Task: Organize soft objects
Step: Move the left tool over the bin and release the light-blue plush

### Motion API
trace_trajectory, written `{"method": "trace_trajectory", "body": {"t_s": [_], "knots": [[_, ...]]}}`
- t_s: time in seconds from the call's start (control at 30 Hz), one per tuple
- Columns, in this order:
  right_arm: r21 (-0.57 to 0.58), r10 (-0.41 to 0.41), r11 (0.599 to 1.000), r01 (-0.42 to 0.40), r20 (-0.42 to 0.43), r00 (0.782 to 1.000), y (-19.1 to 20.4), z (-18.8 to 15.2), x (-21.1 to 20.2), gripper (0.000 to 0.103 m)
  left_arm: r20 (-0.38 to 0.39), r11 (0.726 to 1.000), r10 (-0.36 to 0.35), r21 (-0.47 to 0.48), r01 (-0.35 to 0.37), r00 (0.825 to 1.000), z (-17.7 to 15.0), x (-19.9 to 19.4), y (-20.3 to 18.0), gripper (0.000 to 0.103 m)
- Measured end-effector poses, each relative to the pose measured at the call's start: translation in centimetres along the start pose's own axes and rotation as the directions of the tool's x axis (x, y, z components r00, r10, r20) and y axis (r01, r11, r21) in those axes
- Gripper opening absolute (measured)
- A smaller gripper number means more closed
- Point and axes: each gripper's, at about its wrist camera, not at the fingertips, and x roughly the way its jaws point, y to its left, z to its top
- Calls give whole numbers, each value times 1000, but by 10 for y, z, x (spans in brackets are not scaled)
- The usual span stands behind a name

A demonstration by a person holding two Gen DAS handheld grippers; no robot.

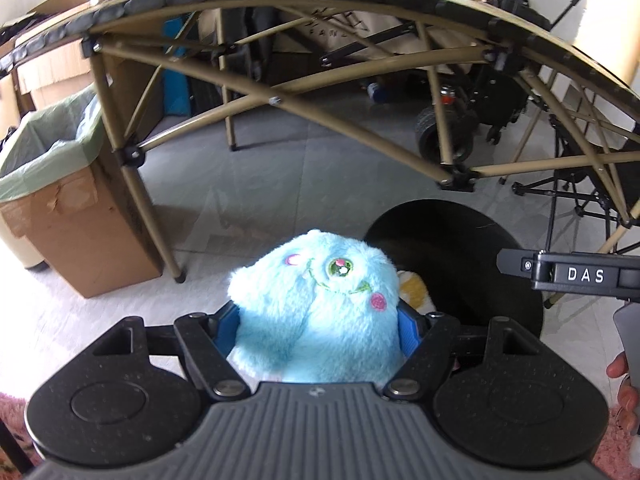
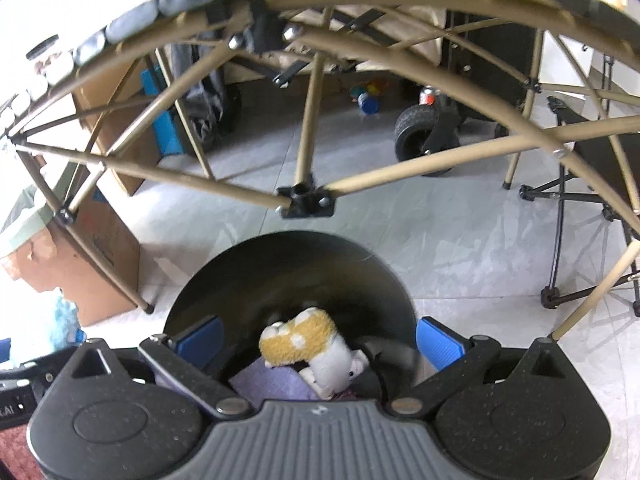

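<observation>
A fluffy light-blue plush toy with a green eye and pink cheeks sits between the blue pads of my left gripper, which is shut on it. Just right of it is a round black bin, with a yellow-and-white plush peeking from behind the blue one. In the right wrist view my right gripper stands open above the same black bin. Inside the bin lie the yellow-and-white plush and a purple cloth. The blue plush shows at the far left.
A tan folding table frame arches over the grey tiled floor. A cardboard box with a green liner stands at the left. A wheeled cart and a folding chair frame are behind. Pink rug at the bottom corners.
</observation>
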Motion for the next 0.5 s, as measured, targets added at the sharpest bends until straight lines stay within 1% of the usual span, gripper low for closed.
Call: {"method": "trace_trajectory", "body": {"t_s": [0.2,0.3,0.5], "knots": [[54,-21,998,20,26,999,-23,-2,-12,103,10,999,-30,40,29,1000,2,2,-24,74],[90,-26,996,23,37,999,-37,-3,-18,103,15,996,-42,76,41,999,2,4,-39,74],[153,-38,988,30,54,998,-60,-6,-27,103,8,991,-64,115,63,998,2,11,-63,74]]}}
